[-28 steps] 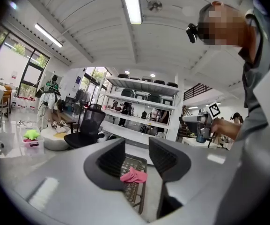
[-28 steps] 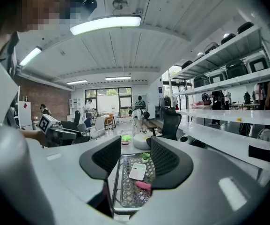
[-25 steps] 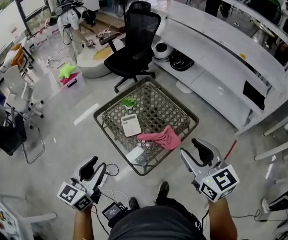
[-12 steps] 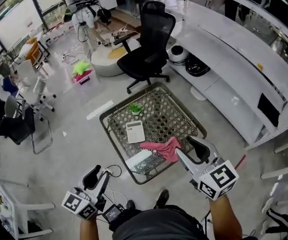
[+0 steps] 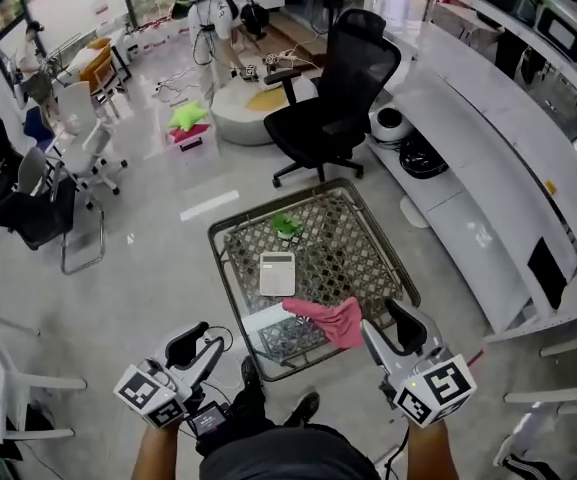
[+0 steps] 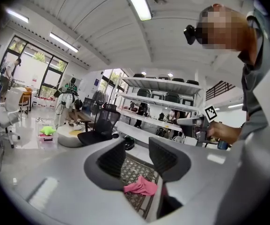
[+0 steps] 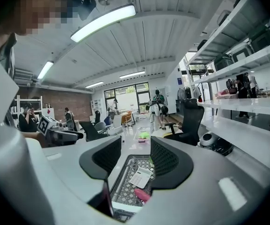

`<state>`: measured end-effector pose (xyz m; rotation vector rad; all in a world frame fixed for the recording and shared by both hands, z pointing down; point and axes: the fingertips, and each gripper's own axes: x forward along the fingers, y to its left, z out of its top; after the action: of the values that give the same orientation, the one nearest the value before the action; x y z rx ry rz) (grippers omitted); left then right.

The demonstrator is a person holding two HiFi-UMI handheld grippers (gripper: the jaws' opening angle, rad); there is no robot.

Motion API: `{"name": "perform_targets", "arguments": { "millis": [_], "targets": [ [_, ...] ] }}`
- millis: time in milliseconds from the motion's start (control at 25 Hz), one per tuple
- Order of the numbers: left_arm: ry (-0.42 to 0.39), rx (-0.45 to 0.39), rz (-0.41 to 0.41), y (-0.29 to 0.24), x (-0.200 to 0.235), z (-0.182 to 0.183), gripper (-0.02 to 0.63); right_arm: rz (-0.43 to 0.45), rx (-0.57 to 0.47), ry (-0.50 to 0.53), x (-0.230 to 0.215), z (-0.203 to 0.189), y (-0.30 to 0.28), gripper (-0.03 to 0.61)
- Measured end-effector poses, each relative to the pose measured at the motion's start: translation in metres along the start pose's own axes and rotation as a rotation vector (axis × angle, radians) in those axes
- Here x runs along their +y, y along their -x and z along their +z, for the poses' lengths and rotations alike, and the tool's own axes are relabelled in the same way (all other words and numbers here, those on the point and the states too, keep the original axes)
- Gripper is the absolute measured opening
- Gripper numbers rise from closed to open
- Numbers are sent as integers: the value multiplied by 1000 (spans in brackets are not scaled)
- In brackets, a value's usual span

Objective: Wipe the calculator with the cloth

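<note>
A white calculator [image 5: 277, 273] lies flat in the middle of the low lattice-topped table [image 5: 368, 243]. The pink cloth [image 5: 330, 318] lies crumpled near the table's front edge, just right of the calculator. My right gripper [image 5: 388, 330] hangs open and empty by the table's near right corner, close to the cloth but apart from it. My left gripper [image 5: 200, 350] is open and empty, off the near left corner over the floor. In the right gripper view the calculator [image 7: 141, 177] and cloth [image 7: 142, 194] show between the jaws; the cloth [image 6: 139, 186] shows likewise in the left gripper view.
A green object [image 5: 286, 226] sits at the table's far side and a white sheet [image 5: 258, 318] at its front left. A black office chair [image 5: 338, 98] stands beyond the table, a long white counter [image 5: 488, 158] runs along the right, and grey chairs [image 5: 48, 188] stand at left.
Both grippers have come closer to the table's near edge; the right one now stands beside the pink cloth. The jaws have not changed.
</note>
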<state>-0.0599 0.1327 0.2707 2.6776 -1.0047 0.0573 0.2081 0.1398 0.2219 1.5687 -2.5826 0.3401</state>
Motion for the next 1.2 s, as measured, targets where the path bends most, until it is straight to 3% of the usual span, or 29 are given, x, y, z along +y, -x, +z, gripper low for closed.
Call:
{"name": "perform_targets", "arguments": {
  "millis": [200, 560, 680, 920, 1080, 1200],
  "targets": [
    [10, -36, -104, -39, 23, 22, 195, -73, 4, -1, -7, 4, -14, 178],
    [-30, 39, -214, -72, 72, 38, 195, -203, -18, -19, -6, 22, -41, 178],
    [-18, 74, -244, -71, 90, 30, 195, -234, -8, -48, 2, 10, -54, 178],
    [3, 30, -328, -96, 115, 30, 195, -321, 9, 3, -1, 20, -69, 178],
    [14, 95, -372, -89, 128, 9, 195, -358, 34, -61, 20, -6, -71, 178],
    [20, 42, -377, -95, 135, 17, 195, -363, 46, -19, 20, 1, -74, 178]
  ]
}}
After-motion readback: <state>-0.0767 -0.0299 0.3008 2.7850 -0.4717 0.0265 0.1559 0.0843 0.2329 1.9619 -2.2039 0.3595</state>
